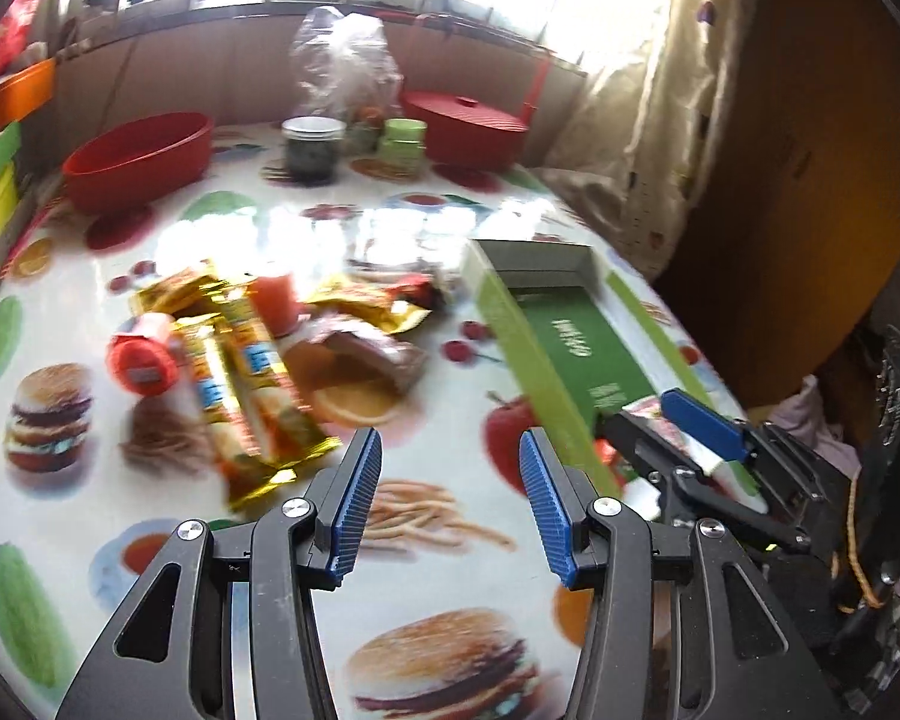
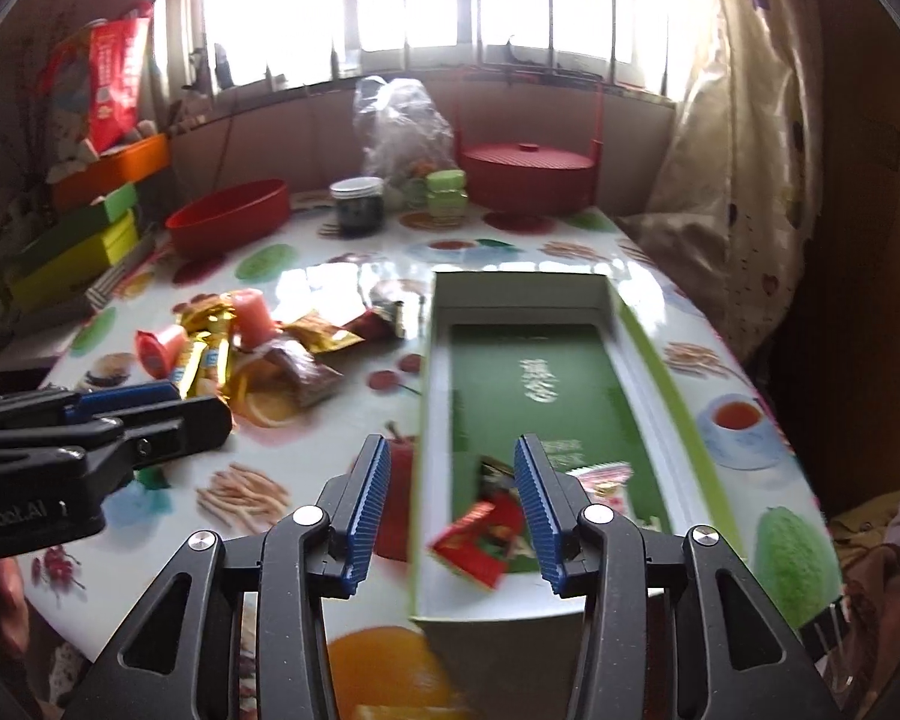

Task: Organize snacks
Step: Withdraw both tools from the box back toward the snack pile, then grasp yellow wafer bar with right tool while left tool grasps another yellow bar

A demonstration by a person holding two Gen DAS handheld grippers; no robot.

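A pile of snacks lies on the food-print tablecloth: gold-wrapped bars (image 1: pixel 240 372), a brown packet (image 1: pixel 366 348) and two red jelly cups (image 1: pixel 141 360) (image 1: pixel 279 294). My left gripper (image 1: pixel 450 441) hangs open just short of the pile, nothing between its fingers. A long green box (image 2: pixel 678 372) stands open at the right. My right gripper (image 2: pixel 451 450) is open above its near end. Below it in the box lie a red packet (image 2: pixel 480 534) and a white-pink packet (image 2: pixel 606 480); the pads touch neither. In the right wrist view, the left gripper (image 2: pixel 204 402) shows at the left edge.
At the table's far end stand a red bowl (image 1: pixel 138 156), a dark jar (image 1: pixel 312 150), a green jar (image 1: pixel 399 144), a red lidded pot (image 1: pixel 468 126) and a clear plastic bag (image 1: pixel 342 60). Stacked green and orange boxes (image 2: pixel 90 228) sit left. A curtain (image 2: pixel 732 180) hangs right.
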